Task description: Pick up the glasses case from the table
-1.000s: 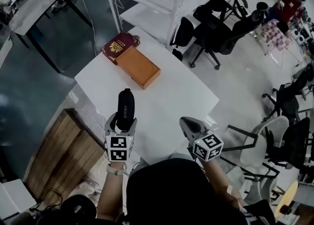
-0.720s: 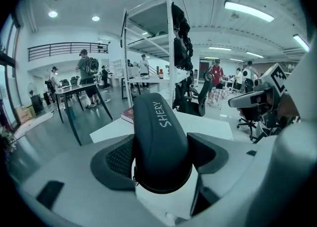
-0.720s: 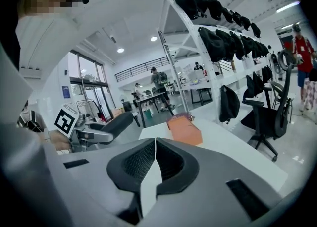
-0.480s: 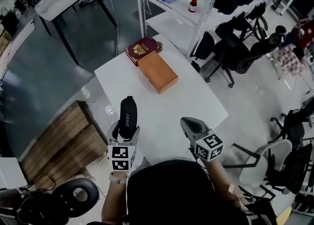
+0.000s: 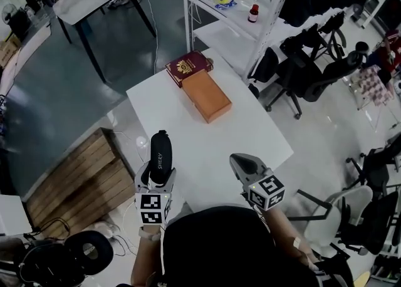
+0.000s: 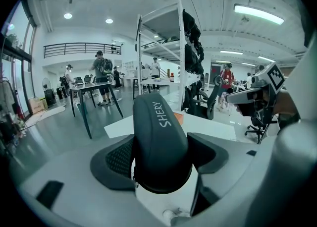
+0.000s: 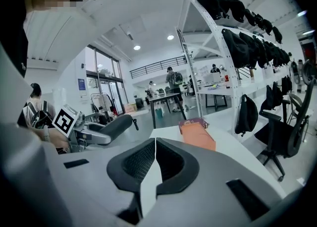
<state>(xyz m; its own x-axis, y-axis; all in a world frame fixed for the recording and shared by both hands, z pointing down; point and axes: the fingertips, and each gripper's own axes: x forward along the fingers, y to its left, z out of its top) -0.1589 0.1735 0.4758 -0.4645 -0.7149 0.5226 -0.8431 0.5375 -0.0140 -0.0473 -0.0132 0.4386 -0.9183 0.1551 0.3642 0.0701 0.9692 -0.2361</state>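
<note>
The black glasses case (image 5: 160, 152), printed SHERY, is held off the white table (image 5: 250, 135) by my left gripper (image 5: 155, 172), which is shut on its near end. In the left gripper view the glasses case (image 6: 158, 141) fills the space between the jaws and points away from me. My right gripper (image 5: 241, 163) hovers over the table's near edge, shut with nothing in it; in the right gripper view the right gripper (image 7: 154, 159) has its jaws touching. From there the glasses case (image 7: 115, 127) shows at the left.
An orange box (image 5: 207, 96) and a maroon book (image 5: 188, 66) lie at the table's far end. White shelving (image 5: 250, 10) stands beyond, office chairs (image 5: 301, 73) to the right, a wooden crate (image 5: 69, 179) left of the table.
Both grippers keep their hold and place relative to me. The head view has shifted, so the table and floor sit further right and lower in the picture than before.
</note>
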